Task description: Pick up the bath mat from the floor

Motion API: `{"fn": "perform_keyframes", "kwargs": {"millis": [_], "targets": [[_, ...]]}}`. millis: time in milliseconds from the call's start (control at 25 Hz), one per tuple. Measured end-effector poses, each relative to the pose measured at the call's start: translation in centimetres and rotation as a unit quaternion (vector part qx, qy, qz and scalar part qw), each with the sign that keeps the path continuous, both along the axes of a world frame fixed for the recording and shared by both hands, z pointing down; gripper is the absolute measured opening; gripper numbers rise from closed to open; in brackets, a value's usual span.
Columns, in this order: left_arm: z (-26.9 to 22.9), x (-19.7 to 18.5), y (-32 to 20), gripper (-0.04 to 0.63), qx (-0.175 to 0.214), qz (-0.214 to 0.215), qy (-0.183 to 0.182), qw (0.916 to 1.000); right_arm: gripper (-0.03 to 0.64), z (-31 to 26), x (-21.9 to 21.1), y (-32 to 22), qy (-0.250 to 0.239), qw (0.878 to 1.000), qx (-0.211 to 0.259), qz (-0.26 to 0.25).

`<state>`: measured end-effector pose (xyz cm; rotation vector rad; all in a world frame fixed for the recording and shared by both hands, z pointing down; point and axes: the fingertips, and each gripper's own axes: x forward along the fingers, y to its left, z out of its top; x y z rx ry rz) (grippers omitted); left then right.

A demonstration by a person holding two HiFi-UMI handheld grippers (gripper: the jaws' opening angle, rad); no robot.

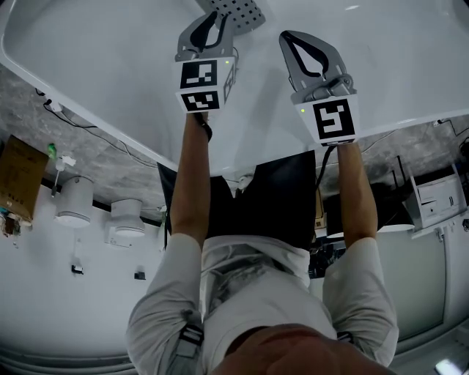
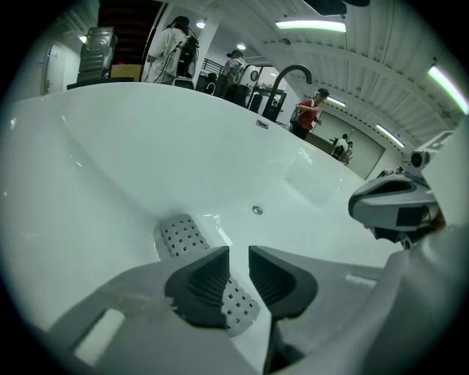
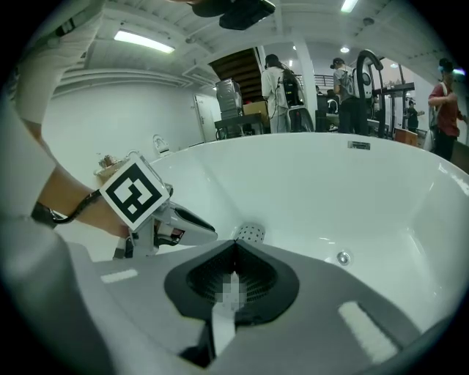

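Note:
The grey perforated bath mat (image 2: 179, 236) lies flat on the floor of a white bathtub (image 2: 110, 146), and part of it shows past my left gripper (image 2: 239, 267). That gripper is open by a narrow gap with nothing between its pads, and it hangs just above the mat. In the head view the mat (image 1: 242, 10) is at the top edge, by the left gripper (image 1: 217, 16). My right gripper (image 3: 234, 275) is shut and empty, its jaws meeting. It hovers over the tub to the right of the left one, with the mat (image 3: 250, 234) beyond it.
The tub's drain (image 2: 257, 210) sits past the mat, and a black faucet (image 2: 289, 73) rises at the far rim. Several people stand beyond the tub. Cables, white canisters (image 1: 73, 199) and a cardboard box (image 1: 20, 176) are on the floor behind me.

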<state>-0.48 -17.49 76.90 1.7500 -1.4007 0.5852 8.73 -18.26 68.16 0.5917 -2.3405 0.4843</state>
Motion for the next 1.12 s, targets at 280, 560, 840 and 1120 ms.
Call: {"fn": "perform_keyframes", "kwargs": {"millis": [280,560,840,1120], "targets": [[3.0,0.8,0.1,0.081,-0.009,0.034,-0.004,0.9994,0.002,2.3,-0.3,0.0,0.004,1.000,-0.008,-0.013],[6.3,0.0,0.3,0.087,-0.025,0.011,-0.020,0.9994,0.002,4.0,-0.8,-0.1,-0.001,1.000,-0.009,-0.019],[10.3,0.0,1.4,0.081,-0.051,-0.007,-0.024,0.9984,0.002,6.0,-0.8,0.2,0.007,0.999,-0.018,-0.030],[11.7,0.3,1.9,0.081,-0.050,-0.050,-0.005,0.9975,0.002,6.4,-0.5,0.1,0.018,0.999,-0.025,-0.033]]}}
